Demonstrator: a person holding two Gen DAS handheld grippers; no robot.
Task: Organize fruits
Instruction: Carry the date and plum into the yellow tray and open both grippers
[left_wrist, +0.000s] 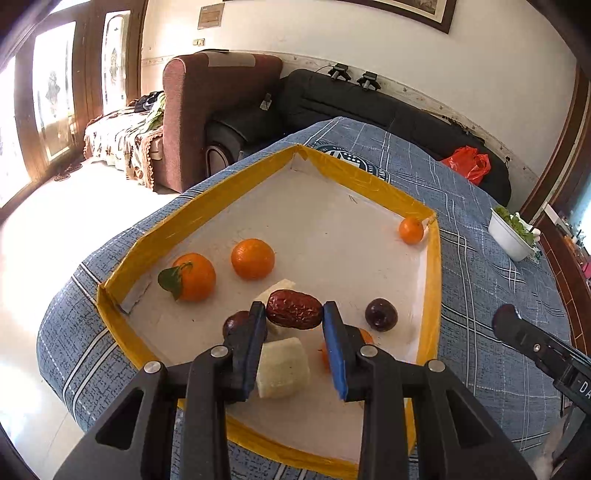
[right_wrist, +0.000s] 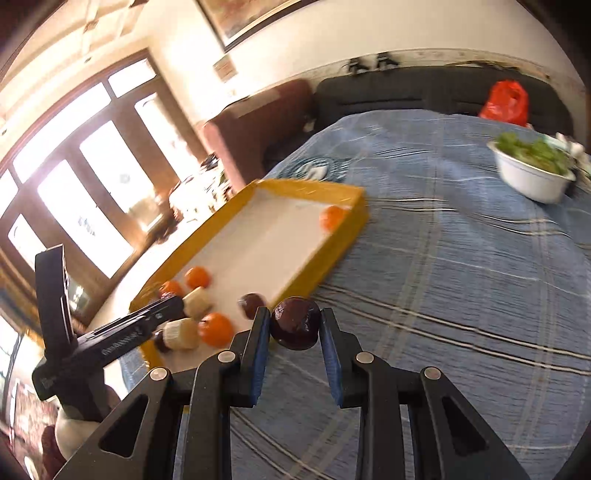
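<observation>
Fingers of both grippers pinch fruit above the yellow-rimmed tray (left_wrist: 430, 280), left gripper (left_wrist: 294, 314) a wrinkled red date (left_wrist: 293, 309), right gripper (right_wrist: 295, 325) a round dark plum (right_wrist: 295, 328) that could roll out of so narrow a pinch.

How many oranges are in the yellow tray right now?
4. One with a leaf near the tray's left wall, one beside it, one in the far right corner, and one partly hidden behind the left gripper.
</observation>
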